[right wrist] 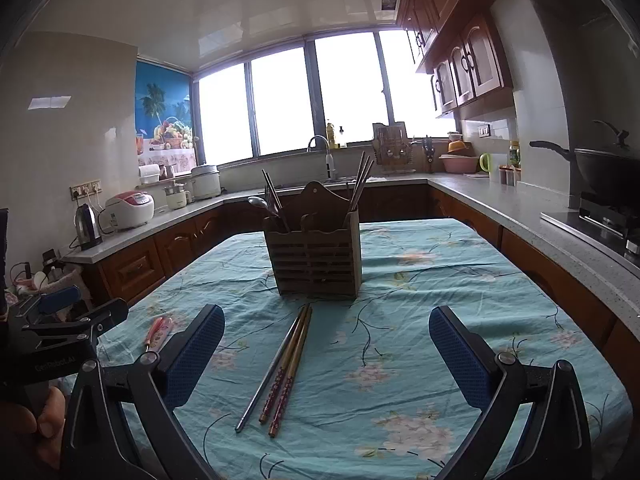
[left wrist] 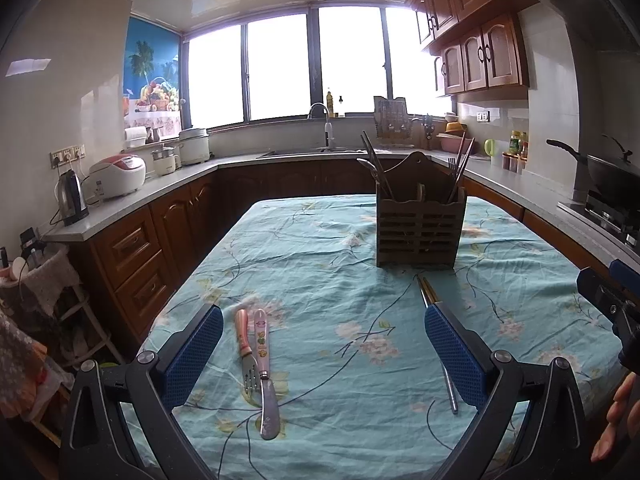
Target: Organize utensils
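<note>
Daylight floods a wood-cabinet kitchen where a table draped in a teal floral cloth [left wrist: 320,264] stands between the counters. Toward the far end of the cloth sits a slatted wooden utensil holder [left wrist: 420,226], upright, with chopsticks, a fork and a spoon already standing in its compartments.

Near the table's front edge, a pink-handled fork [left wrist: 245,346] and a small butter knife [left wrist: 265,376] with a cartoon-printed handle lie side by side, touching or nearly so, handles pointing toward the holder. They rest between the blue-padded fingers of the left gripper [left wrist: 323,354], which hovers above the cloth with its jaws spread wide and nothing in them; the fork sits closer to the left-hand finger.

To the right, three loose chopsticks lie in a loose bundle in front of the holder: a metal chopstick [right wrist: 269,376] and a pair of red-patterned chopsticks [right wrist: 289,374], their far ends bunched just short of the holder's base. The right gripper [right wrist: 326,354] hangs over them, likewise wide open and empty, the chopsticks lying nearer its left finger.

Behind the table, a rice cooker [left wrist: 118,174] and an electric kettle [left wrist: 73,197] line the left counter, a faucet [left wrist: 320,114] stands beneath the windows, and a black wok [left wrist: 608,170] sits on the stove at right.
</note>
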A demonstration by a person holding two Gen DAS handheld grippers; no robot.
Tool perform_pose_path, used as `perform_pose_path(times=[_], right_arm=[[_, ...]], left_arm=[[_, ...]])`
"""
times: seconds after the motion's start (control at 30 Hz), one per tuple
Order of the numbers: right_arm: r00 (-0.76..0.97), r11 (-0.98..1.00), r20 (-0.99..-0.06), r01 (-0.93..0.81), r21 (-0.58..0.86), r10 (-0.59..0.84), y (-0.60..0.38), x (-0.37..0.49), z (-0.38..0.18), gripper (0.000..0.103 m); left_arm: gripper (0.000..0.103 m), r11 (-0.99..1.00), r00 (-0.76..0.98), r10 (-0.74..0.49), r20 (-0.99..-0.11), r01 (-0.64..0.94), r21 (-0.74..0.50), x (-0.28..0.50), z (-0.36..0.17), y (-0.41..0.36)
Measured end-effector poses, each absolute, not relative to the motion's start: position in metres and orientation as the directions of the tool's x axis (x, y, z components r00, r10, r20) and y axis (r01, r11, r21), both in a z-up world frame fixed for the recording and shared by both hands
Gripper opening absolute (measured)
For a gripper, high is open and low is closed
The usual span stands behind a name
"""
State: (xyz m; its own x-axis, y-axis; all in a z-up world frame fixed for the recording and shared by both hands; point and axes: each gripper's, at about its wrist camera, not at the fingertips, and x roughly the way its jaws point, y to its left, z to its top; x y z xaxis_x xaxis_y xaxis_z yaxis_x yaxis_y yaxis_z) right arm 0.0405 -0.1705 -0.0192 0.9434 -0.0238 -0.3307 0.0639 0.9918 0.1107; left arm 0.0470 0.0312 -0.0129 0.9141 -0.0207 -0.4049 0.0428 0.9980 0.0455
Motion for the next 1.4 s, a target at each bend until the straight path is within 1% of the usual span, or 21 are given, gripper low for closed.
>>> perform_pose_path(times=[0.63,1.4], right_arm=[[0.943,0.992,-0.332,0.053,0.111,-0.013,-0.1689,0.0430,-0.0176,0.103],[0.951,0.993,-0.310,0.040,0.110,-0.004,-0.1679,0.0387,-0.0131,0.103]], left_arm=[[0.102,0.998,0.914,-0.017,-0.405,0.037,0.041,0.0482,-0.0143,0.0334],[0.102,0.998,0.920,-0.007,-0.392,0.028,0.048,0.0466,-0.0142,0.0349]])
